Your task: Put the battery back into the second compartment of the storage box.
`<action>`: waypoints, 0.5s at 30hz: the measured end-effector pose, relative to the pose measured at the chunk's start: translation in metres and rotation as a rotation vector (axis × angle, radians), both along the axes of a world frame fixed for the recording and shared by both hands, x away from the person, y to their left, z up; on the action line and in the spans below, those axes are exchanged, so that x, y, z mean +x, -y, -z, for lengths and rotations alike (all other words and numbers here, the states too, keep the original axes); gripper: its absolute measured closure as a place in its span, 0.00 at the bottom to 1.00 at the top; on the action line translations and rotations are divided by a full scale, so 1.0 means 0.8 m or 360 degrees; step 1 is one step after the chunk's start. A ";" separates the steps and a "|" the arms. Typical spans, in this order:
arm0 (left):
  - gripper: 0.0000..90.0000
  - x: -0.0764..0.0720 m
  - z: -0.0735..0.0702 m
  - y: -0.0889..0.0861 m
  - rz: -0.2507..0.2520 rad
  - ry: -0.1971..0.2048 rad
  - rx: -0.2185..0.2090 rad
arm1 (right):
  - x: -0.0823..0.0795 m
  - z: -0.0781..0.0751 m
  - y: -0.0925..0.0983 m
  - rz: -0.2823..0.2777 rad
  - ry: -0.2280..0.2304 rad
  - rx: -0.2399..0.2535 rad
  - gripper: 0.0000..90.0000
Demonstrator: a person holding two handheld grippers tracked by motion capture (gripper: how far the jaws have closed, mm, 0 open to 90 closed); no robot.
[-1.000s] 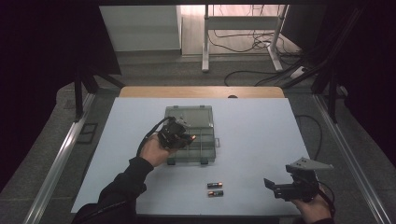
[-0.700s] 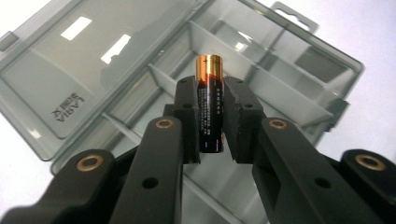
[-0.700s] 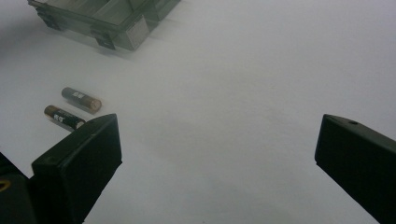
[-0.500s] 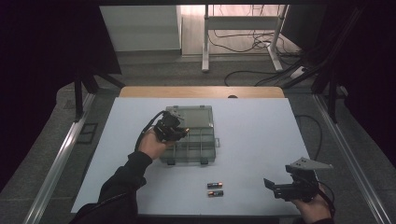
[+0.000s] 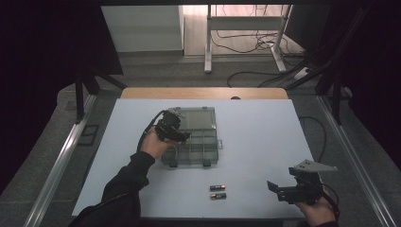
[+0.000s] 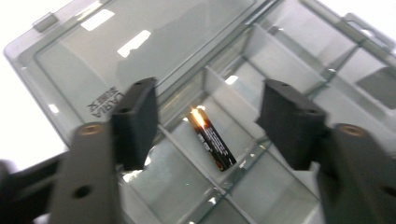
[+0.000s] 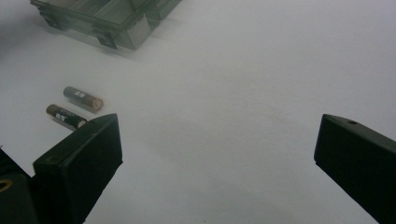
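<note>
Our left gripper (image 6: 205,126) has just been opening; the battery (image 6: 212,140) lies loose in the organizer box (image 5: 208,118) compartment, at six o'clock of the lid. We lift straight out, avoiding the dividers.

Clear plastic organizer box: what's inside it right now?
One black cylindrical battery lies in a compartment of the clear plastic organizer box, below the left gripper, whose fingers have just opened clear of it. Other visible compartments look empty; those behind the fingers are covered.

Black sleeve (image 5: 124,182), black cabled claws
</note>
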State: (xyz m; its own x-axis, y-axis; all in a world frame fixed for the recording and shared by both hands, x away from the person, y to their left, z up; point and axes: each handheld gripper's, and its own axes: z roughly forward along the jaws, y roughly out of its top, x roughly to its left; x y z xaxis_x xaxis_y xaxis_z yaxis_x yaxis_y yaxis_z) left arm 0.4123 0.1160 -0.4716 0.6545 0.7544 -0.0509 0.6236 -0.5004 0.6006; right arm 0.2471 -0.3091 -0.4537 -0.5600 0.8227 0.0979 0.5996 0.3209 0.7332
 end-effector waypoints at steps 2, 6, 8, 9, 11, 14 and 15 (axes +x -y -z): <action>0.22 -0.003 -0.001 0.000 0.0031 0.0004 -0.0031 | 0.000 0.000 0.000 -0.0002 0.0003 -0.0004 0.01; 0.09 -0.009 -0.003 -0.003 0.0119 -0.0019 -0.0074 | -0.001 0.000 0.000 -0.0003 0.0010 -0.0003 0.01; 0.05 -0.014 -0.004 -0.005 0.0172 -0.0021 -0.0093 | -0.001 0.000 0.000 -0.0004 0.0010 -0.0004 0.01; 0.03 -0.016 -0.005 -0.006 0.0192 -0.0031 -0.0108 | -0.001 0.000 0.000 -0.0004 0.0010 -0.0004 0.01; 0.00 -0.021 -0.007 -0.008 0.0220 -0.0026 -0.0140 | -0.001 0.000 -0.001 -0.0007 0.0009 -0.0003 0.01; 0.00 -0.028 -0.010 -0.007 0.0249 -0.0023 -0.0171 | -0.001 -0.001 -0.001 -0.0007 0.0009 -0.0002 0.01; 0.00 -0.031 -0.012 -0.006 0.0256 -0.0020 -0.0172 | -0.001 -0.001 -0.001 -0.0006 0.0009 -0.0001 0.01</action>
State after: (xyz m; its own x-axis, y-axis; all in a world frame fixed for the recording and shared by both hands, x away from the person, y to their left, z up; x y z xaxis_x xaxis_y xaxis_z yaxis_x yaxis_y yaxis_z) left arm 0.3874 0.1208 -0.4623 0.7649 0.6298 -0.1348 0.5485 -0.5272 0.6490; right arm 0.2461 -0.3085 -0.4532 -0.5638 0.8205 0.0940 0.5940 0.3238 0.7364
